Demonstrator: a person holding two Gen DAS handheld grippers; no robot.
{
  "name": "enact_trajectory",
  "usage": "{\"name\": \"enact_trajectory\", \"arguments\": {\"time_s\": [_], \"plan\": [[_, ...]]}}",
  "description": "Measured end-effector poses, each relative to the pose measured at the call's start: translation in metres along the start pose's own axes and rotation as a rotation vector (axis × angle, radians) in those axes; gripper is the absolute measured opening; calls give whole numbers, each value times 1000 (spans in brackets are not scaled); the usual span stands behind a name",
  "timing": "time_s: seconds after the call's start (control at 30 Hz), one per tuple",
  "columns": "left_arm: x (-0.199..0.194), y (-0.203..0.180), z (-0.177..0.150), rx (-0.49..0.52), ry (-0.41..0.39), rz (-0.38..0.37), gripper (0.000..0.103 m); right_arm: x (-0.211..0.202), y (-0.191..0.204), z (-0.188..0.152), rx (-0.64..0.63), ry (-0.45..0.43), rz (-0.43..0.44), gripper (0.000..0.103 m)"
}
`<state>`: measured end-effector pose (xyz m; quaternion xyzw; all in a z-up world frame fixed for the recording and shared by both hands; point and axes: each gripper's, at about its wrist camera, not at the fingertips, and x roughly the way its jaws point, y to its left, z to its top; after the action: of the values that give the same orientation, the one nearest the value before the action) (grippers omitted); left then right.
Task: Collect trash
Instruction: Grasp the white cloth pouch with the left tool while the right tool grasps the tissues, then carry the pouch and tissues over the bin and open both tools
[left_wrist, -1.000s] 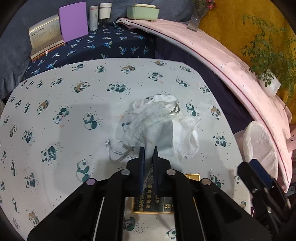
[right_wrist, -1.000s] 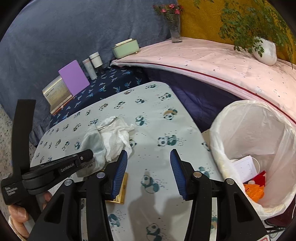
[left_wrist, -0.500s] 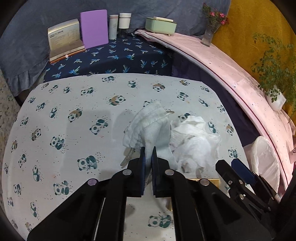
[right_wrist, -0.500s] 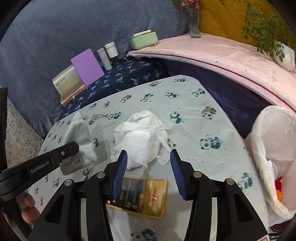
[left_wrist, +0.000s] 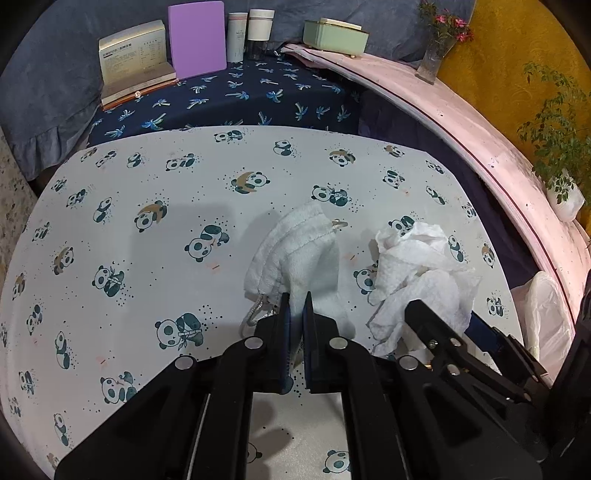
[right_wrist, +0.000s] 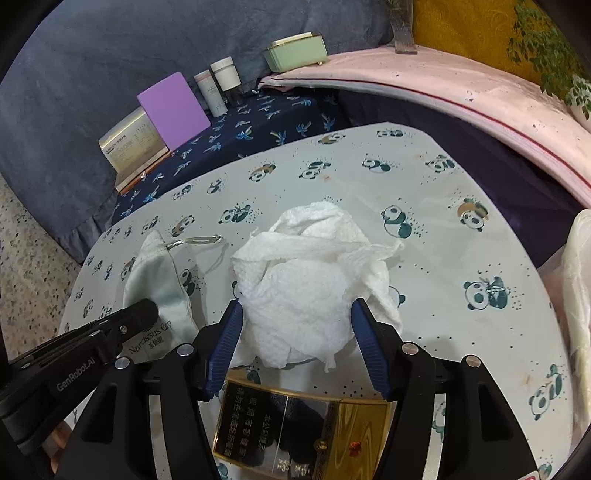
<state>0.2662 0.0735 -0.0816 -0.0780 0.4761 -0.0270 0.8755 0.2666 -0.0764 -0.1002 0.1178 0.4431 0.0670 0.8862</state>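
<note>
My left gripper (left_wrist: 296, 308) is shut on a white face mask (left_wrist: 299, 251), holding it just above the panda-print table (left_wrist: 147, 258); the mask also shows in the right wrist view (right_wrist: 159, 280). A crumpled white paper towel (right_wrist: 306, 280) lies on the table, also seen in the left wrist view (left_wrist: 417, 266). My right gripper (right_wrist: 297, 321) is open, its blue pads on either side of the towel's near end. A gold and black cigarette pack (right_wrist: 303, 432) lies under the right gripper.
A white-lined trash bin (left_wrist: 543, 314) stands off the table's right edge, and its rim shows in the right wrist view (right_wrist: 580, 280). At the back are a book (left_wrist: 133, 55), a purple card (left_wrist: 195, 37), two jars (left_wrist: 247, 33) and a green box (left_wrist: 334, 33).
My left gripper pulled the mask leftward, off the paper towel. My right gripper swung away from the bin and moved forward until its open fingers straddle the towel.
</note>
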Motion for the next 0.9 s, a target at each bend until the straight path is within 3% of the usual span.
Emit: {"name": "enact_trajectory", "arguments": {"time_s": [0.03,0.17,0.3,0.5,0.7,0.9], "plan": [[1,0,0,1,1,0,5,1,0,-1,-1,1,-5,57],[0,-3,0,6,-1,-3,5,-1,-2,-1,2,3,6,28],[-7,-8,-1,17,-11,-5,5,-15,-6,-2,14,-20,10,20],[-23,-16,-8,34,-21,-14,5,-43,-16,-8,36,-38,17,18],[-39,-29,-27,64,-21,-32,5,-74,-39,-40,60,-33,-4,18],[-47,-45,-47,93,-2,-56,5,-95,-56,-59,102,-47,-34,33]]}}
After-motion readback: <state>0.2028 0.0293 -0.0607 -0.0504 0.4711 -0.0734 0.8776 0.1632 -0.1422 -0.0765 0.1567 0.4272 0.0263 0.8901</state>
